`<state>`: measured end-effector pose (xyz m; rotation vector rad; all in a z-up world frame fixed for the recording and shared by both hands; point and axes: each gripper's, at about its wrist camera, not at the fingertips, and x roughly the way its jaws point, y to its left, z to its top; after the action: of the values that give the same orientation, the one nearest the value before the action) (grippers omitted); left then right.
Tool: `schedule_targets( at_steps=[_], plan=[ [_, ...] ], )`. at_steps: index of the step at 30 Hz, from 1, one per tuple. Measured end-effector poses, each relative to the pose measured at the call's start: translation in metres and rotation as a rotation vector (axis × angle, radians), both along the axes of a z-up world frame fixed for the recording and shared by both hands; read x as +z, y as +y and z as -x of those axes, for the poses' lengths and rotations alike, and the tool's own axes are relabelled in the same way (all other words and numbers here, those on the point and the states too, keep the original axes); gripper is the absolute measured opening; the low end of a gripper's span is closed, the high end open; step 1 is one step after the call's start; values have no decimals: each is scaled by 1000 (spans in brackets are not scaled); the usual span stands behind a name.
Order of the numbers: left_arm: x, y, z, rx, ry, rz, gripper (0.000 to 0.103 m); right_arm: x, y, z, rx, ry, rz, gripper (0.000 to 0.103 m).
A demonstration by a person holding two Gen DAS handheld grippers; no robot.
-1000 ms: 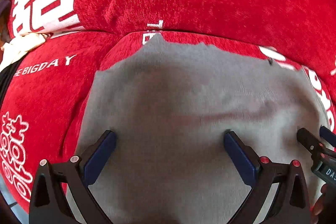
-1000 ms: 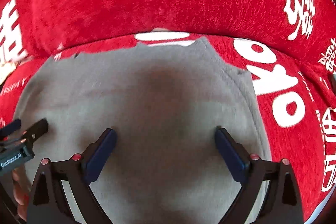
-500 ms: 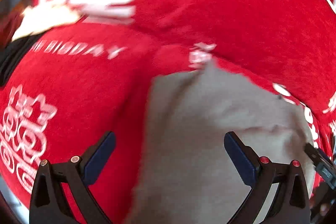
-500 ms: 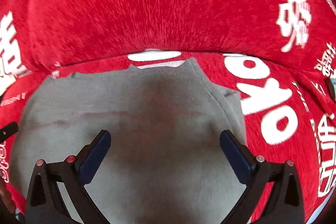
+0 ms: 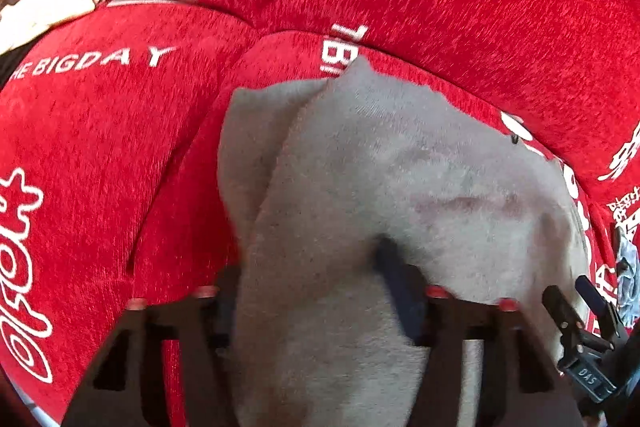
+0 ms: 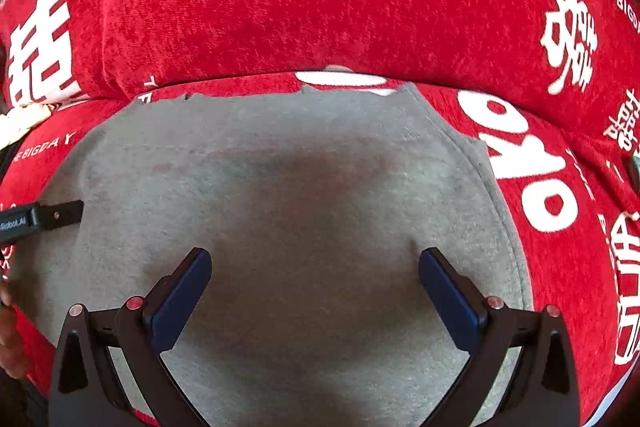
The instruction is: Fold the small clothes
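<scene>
A grey garment point(image 5: 400, 195) is spread on the red printed sofa cover point(image 5: 100, 147). Its left edge is pinched between the narrowed jaws of the left gripper point(image 5: 316, 291), lifted and blurred. The right gripper point(image 6: 314, 287) is held above the cloth, jaws spread wide.

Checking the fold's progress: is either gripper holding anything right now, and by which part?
The left gripper grips the grey cloth by its left edge, fabric bunched between its fingers. The right gripper is open above the cloth, holding nothing.
</scene>
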<state>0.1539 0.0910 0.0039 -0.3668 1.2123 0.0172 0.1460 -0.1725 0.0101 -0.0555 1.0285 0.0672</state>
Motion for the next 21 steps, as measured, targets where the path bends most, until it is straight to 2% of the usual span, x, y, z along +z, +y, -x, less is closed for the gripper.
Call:
schedule_targets(
  at_steps=[3,5,9,13,18,21],
  plan=[
    [8,2,0,5,-3,-24,20,-5,9,-7,19,12,6,103],
    [12,3,1,6,-3,-28,20,-17,17,-13,33,51,47,103],
    [17,-2,1,3,-6,-72,19,-22,22,-12,10,-16,68,103],
    [30,-12,0,2,-20,-90,18,-25,21,-10,12,-47,68,103],
    [52,-31,-1,-17,-29,-125,18,-25,25,-14,16,-27,82,103],
    [61,-47,-4,-27,-23,-158,18,-24,22,-19,41,16,69,103]
  ],
)
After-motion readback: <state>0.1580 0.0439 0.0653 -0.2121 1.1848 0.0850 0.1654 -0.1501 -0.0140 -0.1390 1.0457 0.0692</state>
